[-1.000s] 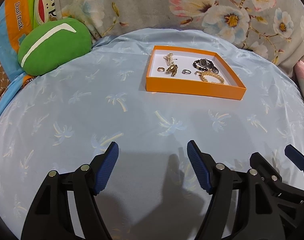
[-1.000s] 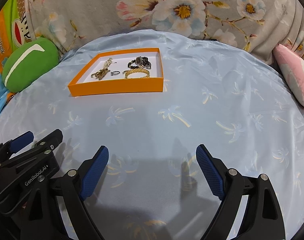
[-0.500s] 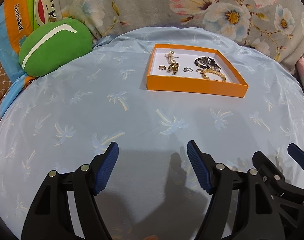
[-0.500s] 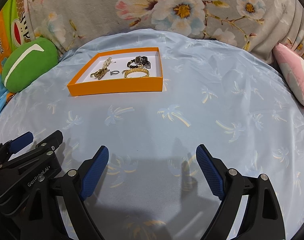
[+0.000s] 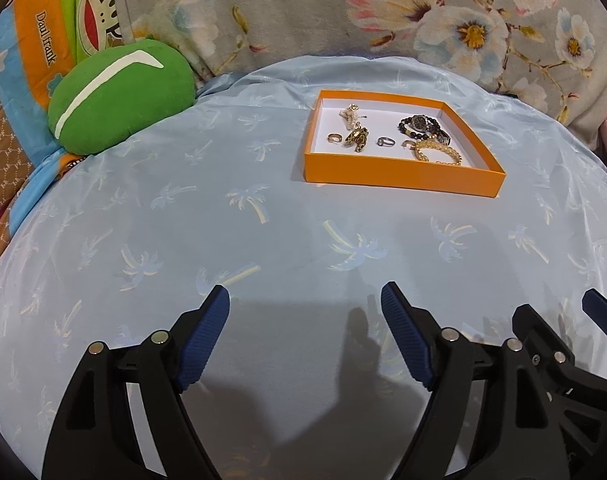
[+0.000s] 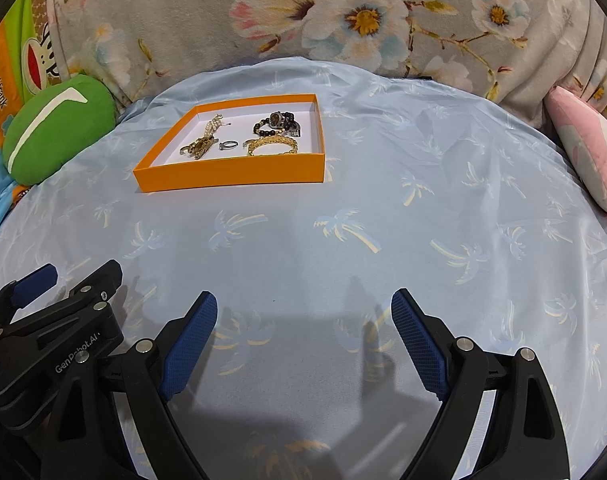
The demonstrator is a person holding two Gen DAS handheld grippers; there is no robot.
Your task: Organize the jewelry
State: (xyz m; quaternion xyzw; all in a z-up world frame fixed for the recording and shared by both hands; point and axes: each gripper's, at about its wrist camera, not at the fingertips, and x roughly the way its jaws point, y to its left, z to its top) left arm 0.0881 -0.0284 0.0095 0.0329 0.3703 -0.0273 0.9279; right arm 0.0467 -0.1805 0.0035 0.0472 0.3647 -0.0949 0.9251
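Note:
An orange box [image 5: 403, 178] [image 6: 231, 172] with a white floor lies far ahead on the pale blue cloth. In it are a gold bracelet [image 5: 437, 151] [image 6: 272, 145], a dark beaded watch [image 5: 421, 125] [image 6: 278, 121], a silver ring [image 5: 384, 142] [image 6: 227, 145], a gold ring [image 5: 334, 138], a gold and black clasp [image 5: 357, 138] [image 6: 199, 147] and a pearl piece [image 5: 350, 114] [image 6: 213, 125]. My left gripper [image 5: 303, 300] hangs low over bare cloth, its jaws opening with nothing between them. My right gripper [image 6: 303, 302] stands open and empty beside it.
A green cushion [image 5: 121, 94] [image 6: 57, 128] lies at the back left, a pink one [image 6: 591, 148] at the right. A floral blanket [image 5: 343, 12] rises behind the box. The blue palm-print cloth [image 5: 223, 220] covers the whole surface.
The left gripper's jaws have spread a little wider. Neither gripper has moved otherwise, and the jewelry lies as before.

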